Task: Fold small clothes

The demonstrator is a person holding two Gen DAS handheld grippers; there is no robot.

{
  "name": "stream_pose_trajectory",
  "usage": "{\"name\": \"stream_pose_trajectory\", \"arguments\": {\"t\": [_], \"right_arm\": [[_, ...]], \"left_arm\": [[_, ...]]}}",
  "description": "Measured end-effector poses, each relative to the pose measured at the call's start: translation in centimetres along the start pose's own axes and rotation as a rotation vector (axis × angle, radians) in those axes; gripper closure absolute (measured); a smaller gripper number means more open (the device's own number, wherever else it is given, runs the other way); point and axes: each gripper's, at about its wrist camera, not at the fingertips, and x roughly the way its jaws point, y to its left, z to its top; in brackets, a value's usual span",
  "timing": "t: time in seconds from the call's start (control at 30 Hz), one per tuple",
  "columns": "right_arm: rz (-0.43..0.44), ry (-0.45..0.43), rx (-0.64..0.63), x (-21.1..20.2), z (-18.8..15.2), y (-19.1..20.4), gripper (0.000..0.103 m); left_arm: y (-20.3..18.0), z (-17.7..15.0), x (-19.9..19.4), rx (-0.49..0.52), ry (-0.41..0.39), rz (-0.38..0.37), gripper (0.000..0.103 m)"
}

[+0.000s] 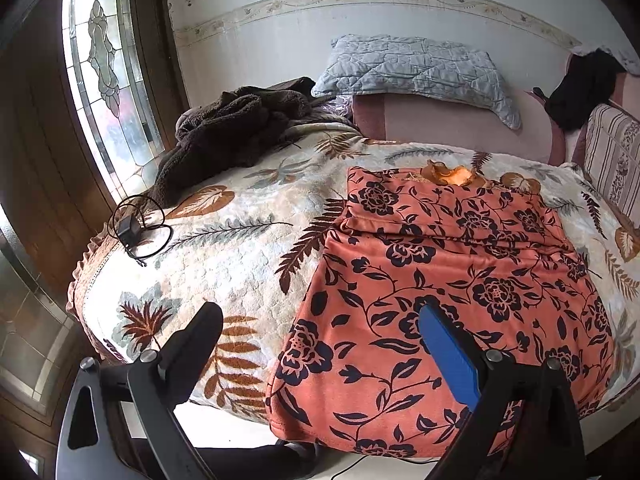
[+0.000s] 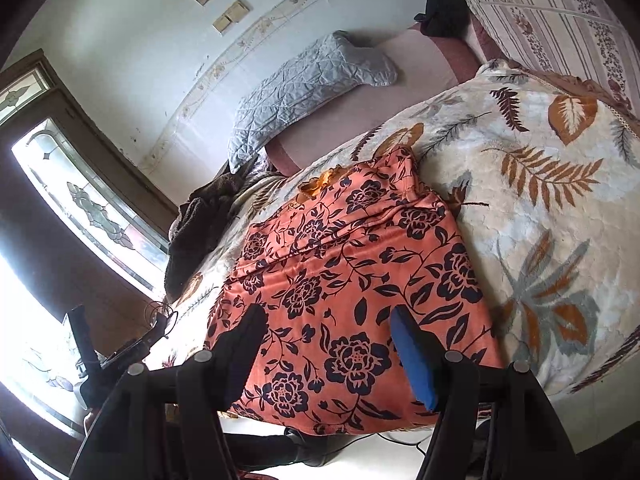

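Both grippers' jaws gape empty above the orange floral garment (image 1: 448,280), seemingly folded, on the bedspread (image 1: 224,248).

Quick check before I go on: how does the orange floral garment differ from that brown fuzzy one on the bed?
The orange floral garment lies spread flat at the near edge of the bed; the brown fuzzy garment sits crumpled in a heap at the far side by the window. The orange one is smooth with a black flower print; the brown one is plain and plush. Both rest on the leaf-patterned blanket, untouched by either gripper.
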Motion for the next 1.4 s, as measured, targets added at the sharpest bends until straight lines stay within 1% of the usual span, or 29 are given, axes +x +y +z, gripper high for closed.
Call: {"name": "stream_pose_trajectory", "arguments": {"t": [0.13, 0.23, 0.37, 0.47, 0.53, 0.57, 0.6, 0.63, 0.67, 0.7, 0.77, 0.83, 0.87, 0.9, 0.93, 0.97, 1.07, 1.1, 1.13, 1.17, 1.23, 1.27, 1.37, 1.4], "right_arm": [[-0.018, 0.023, -0.007, 0.6, -0.1, -0.3, 0.035], [-0.057, 0.03, 0.015, 0.5, 0.2, -1.7, 0.037], [-0.089, 0.037, 0.075, 0.6, 0.6, -4.3, 0.037], [-0.112, 0.052, 0.095, 0.9, 0.7, -5.5, 0.037], [-0.135, 0.062, 0.099, 1.1, 0.6, -6.0, 0.037], [-0.145, 0.065, 0.105, 1.2, 0.5, -6.4, 0.037], [-0.155, 0.072, 0.117, 1.3, 0.4, -6.8, 0.037], [-0.165, 0.081, 0.132, 1.6, 0.3, -7.3, 0.036], [-0.173, 0.093, 0.145, 1.8, 0.1, -7.7, 0.036], [-0.18, 0.106, 0.152, 2.1, -0.2, -8.1, 0.036], [-0.204, 0.128, 0.153, 2.7, -0.6, -8.5, 0.036], [-0.226, 0.149, 0.163, 3.3, -1.0, -9.0, 0.036], [-0.23, 0.158, 0.17, 3.6, -1.2, -9.2, 0.036], [-0.235, 0.164, 0.175, 3.8, -1.4, -9.3, 0.036], [-0.242, 0.169, 0.18, 3.9, -1.5, -9.5, 0.036], [-0.248, 0.174, 0.183, 4.1, -1.6, -9.6, 0.036], [-0.266, 0.186, 0.187, 4.5, -2.0, -9.8, 0.036], [-0.269, 0.187, 0.19, 4.6, -2.1, -10.0, 0.036], [-0.274, 0.188, 0.193, 4.6, -2.2, -10.1, 0.036], [-0.279, 0.189, 0.199, 4.5, -2.3, -10.4, 0.036], [-0.286, 0.191, 0.216, 4.4, -2.4, -10.9, 0.036], [-0.288, 0.191, 0.223, 4.3, -2.5, -11.2, 0.036], [-0.282, 0.188, 0.246, 4.3, -2.6, -11.8, 0.036], [-0.28, 0.191, 0.252, 4.6, -2.7, -12.0, 0.036]], "left_arm": [[1.3, -0.6, 0.6, 0.0, 0.04, 0.003, 0.005], [3.0, -1.5, 1.8, -0.028, 0.097, -0.002, 0.005], [5.3, -3.1, 3.6, -0.056, 0.154, 0.018, 0.005], [6.6, -4.4, 5.1, -0.077, 0.21, -0.01, 0.005], [7.1, -5.1, 5.8, -0.091, 0.231, -0.023, 0.006], [7.4, -5.4, 6.2, -0.097, 0.238, -0.036, 0.014], [7.5, -5.6, 6.6, -0.101, 0.25, -0.055, 0.032], [7.6, -5.7, 7.1, -0.104, 0.267, -0.084, 0.042], [7.7, -5.9, 7.6, -0.112, 0.285, -0.113, 0.059], [7.9, -6.0, 8.0, -0.124, 0.297, -0.133, 0.064], [8.0, -6.3, 8.5, -0.134, 0.299, -0.16, 0.064], [8.0, -6.4, 9.1, -0.132, 0.31, -0.198, 0.059], [7.9, -6.5, 9.4, -0.135, 0.323, -0.23, 0.046], [7.9, -6.5, 9.7, -0.137, 0.331, -0.258, 0.03], [7.7, -6.6, 10.1, -0.132, 0.341, -0.274, 0.022], [7.4, -6.7, 10.5, -0.121, 0.361, -0.279, 0.017], [7.0, -7.4, 11.3, -0.111, 0.386, -0.301, 0.018], [7.0, -7.6, 11.5, -0.113, 0.393, -0.314, 0.031], [6.9, -7.9, 11.8, -0.117, 0.403, -0.328, 0.045], [6.8, -8.0, 12.0, -0.112, 0.412, -0.329, 0.068], [6.8, -7.9, 11.8, -0.098, 0.388, -0.338, 0.075], [6.8, -7.8, 11.8, -0.091, 0.385, -0.35, 0.08], [6.7, -7.5, 12.0, -0.082, 0.39, -0.36, 0.08], [6.7, -7.5, 12.1, -0.089, 0.392, -0.365, 0.075]]}}
